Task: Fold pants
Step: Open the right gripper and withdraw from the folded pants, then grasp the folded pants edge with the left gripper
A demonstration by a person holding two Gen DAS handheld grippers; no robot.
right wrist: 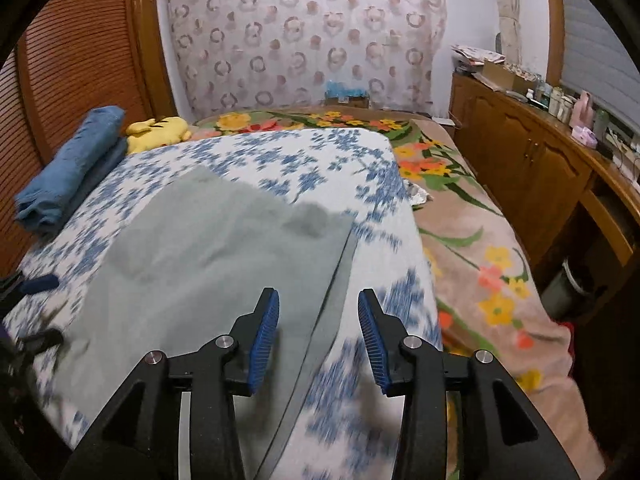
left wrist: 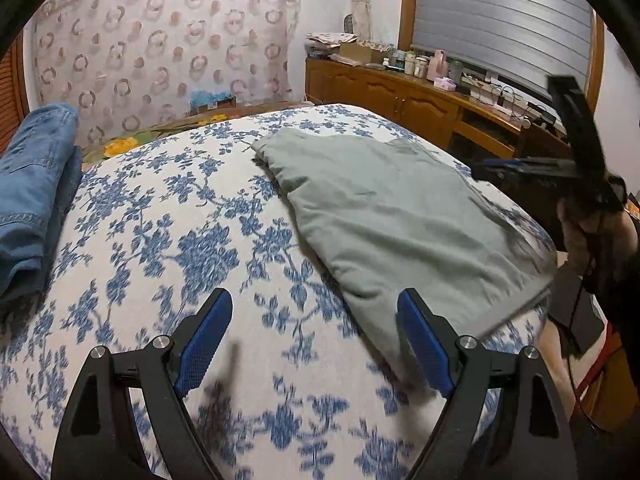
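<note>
Bed (left wrist: 168, 216) mostly clear, blue-flowered cover; grey pants (left wrist: 392, 216) lie on it already folded flat, near its right edge. You've maybe one more fold or a tidy-up left. Room to your left up to the denim stack (left wrist: 36, 200). Left gripper (left wrist: 316, 340) fingers spread, empty; right gripper (right wrist: 318, 340) fingers part-spread over the pants' edge, gripping nothing

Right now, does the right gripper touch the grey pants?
Apart. The right wrist view shows the right gripper open, pads clear of the grey pants.
</note>
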